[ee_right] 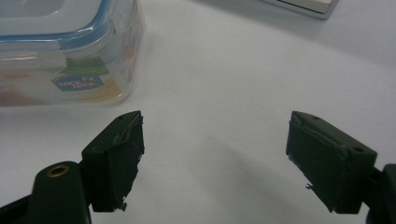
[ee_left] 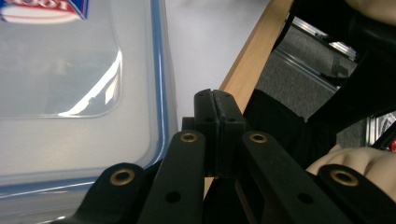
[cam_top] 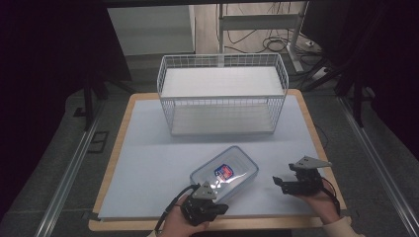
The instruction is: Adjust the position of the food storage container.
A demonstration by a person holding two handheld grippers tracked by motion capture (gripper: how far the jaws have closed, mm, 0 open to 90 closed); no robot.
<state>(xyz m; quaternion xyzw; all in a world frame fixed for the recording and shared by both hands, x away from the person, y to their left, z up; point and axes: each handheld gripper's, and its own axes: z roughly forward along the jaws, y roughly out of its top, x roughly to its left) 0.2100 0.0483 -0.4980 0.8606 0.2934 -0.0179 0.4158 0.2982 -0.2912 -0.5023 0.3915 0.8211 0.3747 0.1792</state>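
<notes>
A clear plastic food box point(cam_top: 225, 172) with a blue-rimmed lid lies flat on the white surface point(cam_top: 148, 158), set at an angle, and serves here as the landmark. A red, white and blue label sits on the middle of its lid. In the right gripper view the box's side wall point(ee_right: 70, 70) shows a blue brand sticker and blurred green and orange shapes through the plastic; whether these are contents or printed paper cannot be told. The lid sits on the box, with its clip flaps down along the side.

Beyond the box, toward the far edge of the surface, stands a white wire basket point(cam_top: 222, 94) with two levels, upright and well apart from the box. Both of its levels look bare white.

The left gripper point(cam_top: 210, 202) is at the near corner of the box, just beside it. In the left gripper view its jaws are pressed fully together with nothing between them, pointing past the box's corner point(ee_left: 159, 116) toward the wooden edge of the table point(ee_left: 247, 60); the box's rim lies just beside the jaws, and whether they touch it cannot be told.

The right gripper point(cam_top: 281, 181) rests to the right of the box, near it but apart. Its jaws stand wide, holding nothing, with bare white surface between them and the box's corner just ahead on one side.
</notes>
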